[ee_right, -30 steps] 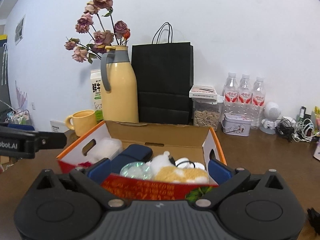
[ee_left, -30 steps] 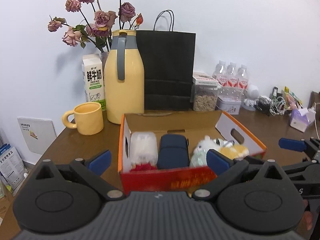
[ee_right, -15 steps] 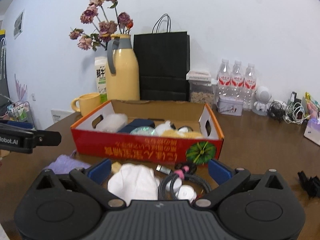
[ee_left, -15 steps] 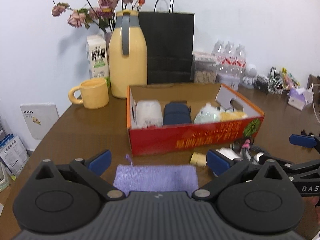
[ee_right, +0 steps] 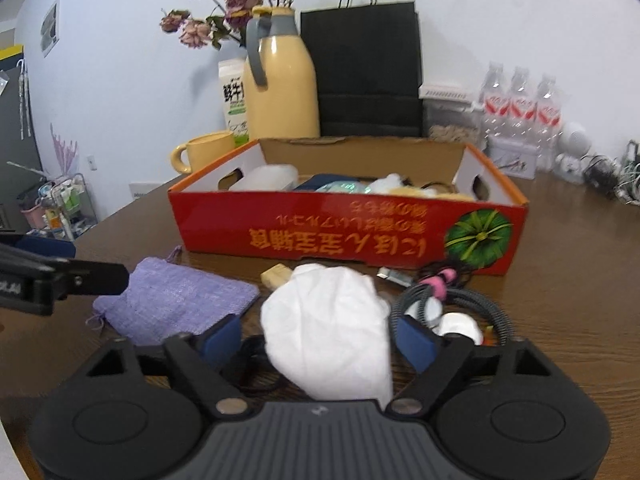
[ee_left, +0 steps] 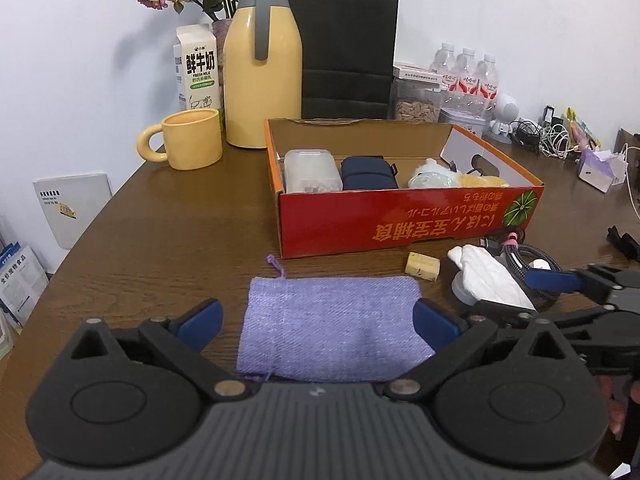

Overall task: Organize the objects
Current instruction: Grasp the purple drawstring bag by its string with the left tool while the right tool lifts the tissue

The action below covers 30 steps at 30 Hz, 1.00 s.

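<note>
Left gripper [ee_left: 316,318]: jaws stood wide apart, straddling the purple pouch [ee_left: 334,326] without pressing it; likely lined up to pick it.
Right gripper [ee_right: 318,340]: jaws were closing around the white cloth bundle [ee_right: 330,328]; pads not yet pressing it, as far as the blur allowed.
Red box [ee_left: 408,216]: at 12 o'clock from both grippers, open-topped, already holding a clear container [ee_left: 310,170], a navy case [ee_left: 368,172] and a plush toy [ee_left: 440,174]; presumably the destination.
Loose items: yellow block [ee_left: 422,266] and coiled cable [ee_right: 452,308] lay between box and grippers, still unsorted.
Surface: brown wooden table [ee_left: 168,240].
Room: white wall; yellow jug [ee_left: 262,68], mug [ee_left: 188,140] and milk carton [ee_left: 198,68] at 11 o'clock; black bag [ee_left: 344,44] behind the box.
</note>
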Available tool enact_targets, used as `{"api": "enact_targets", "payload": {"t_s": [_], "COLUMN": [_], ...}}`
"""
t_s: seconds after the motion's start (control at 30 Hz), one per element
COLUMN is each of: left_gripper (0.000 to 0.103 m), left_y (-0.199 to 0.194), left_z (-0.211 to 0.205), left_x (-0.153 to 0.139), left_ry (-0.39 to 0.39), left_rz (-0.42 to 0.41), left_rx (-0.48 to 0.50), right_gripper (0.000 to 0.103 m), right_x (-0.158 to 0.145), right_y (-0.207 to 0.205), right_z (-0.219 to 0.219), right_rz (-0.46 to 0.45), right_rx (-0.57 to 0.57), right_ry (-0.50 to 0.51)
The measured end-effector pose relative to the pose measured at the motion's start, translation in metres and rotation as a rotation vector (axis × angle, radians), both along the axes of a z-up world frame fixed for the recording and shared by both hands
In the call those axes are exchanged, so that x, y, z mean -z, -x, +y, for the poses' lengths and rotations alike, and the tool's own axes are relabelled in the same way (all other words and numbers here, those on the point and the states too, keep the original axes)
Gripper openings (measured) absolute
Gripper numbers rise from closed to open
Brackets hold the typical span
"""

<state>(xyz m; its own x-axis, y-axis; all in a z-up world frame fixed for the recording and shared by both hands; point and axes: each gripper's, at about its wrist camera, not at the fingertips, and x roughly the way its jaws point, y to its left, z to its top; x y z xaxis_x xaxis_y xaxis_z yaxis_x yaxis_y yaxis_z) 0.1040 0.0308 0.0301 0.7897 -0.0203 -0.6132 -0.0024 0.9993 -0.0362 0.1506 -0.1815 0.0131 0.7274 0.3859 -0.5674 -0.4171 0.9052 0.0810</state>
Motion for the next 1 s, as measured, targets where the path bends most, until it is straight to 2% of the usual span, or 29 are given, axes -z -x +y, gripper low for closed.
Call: {"api": "enact_targets", "payload": {"t_s": [0.27,0.4,0.53,0.57,0.6,0.73,0.83,1.0], "left_gripper": [0.103,0.103,0.103,0.103,0.103,0.103,0.103,0.102], "left_y": [-0.001,-0.004,-0.011,-0.014,-0.016,-0.031,-0.033,-0.030], "left_z": [0.012,0.014,0.012,0.012,0.011,0.004,-0.008,-0.010], "left_x": [0.009,0.015,0.022,0.025,0.028,0.045,0.054,0.057], "left_ry": [0.023,0.018,0.012,0.019,0.027,0.028,-0.047,-0.042], "left_rz": [0.025,0.046,0.058,0.058,0.058,0.091,0.061,0.039], "left_rx": [0.017,0.031,0.032,0.032,0.035,0.019,0.009,0.011], "right_gripper": [0.078,0.067,0.062,0.059,0.047,0.039,0.035,0.028], "right_x": [0.012,0.015,0.013,0.012,0.011,0.007,0.006,0.004], "right_y": [-0.015,-0.014,-0.012,-0.011,-0.009,-0.001,0.003,0.008], "right_z": [-0.006,-0.011,-0.014,-0.014,-0.013,-0.008,-0.006,-0.005], "right_rz": [0.062,0.061,0.044,0.035,0.025,-0.023,-0.039,-0.066], "right_rx": [0.016,0.027,0.030,0.030,0.029,0.031,0.021,0.015], "right_ry": [-0.063,-0.096,-0.117,-0.114,-0.109,-0.070,-0.047,-0.044]}}
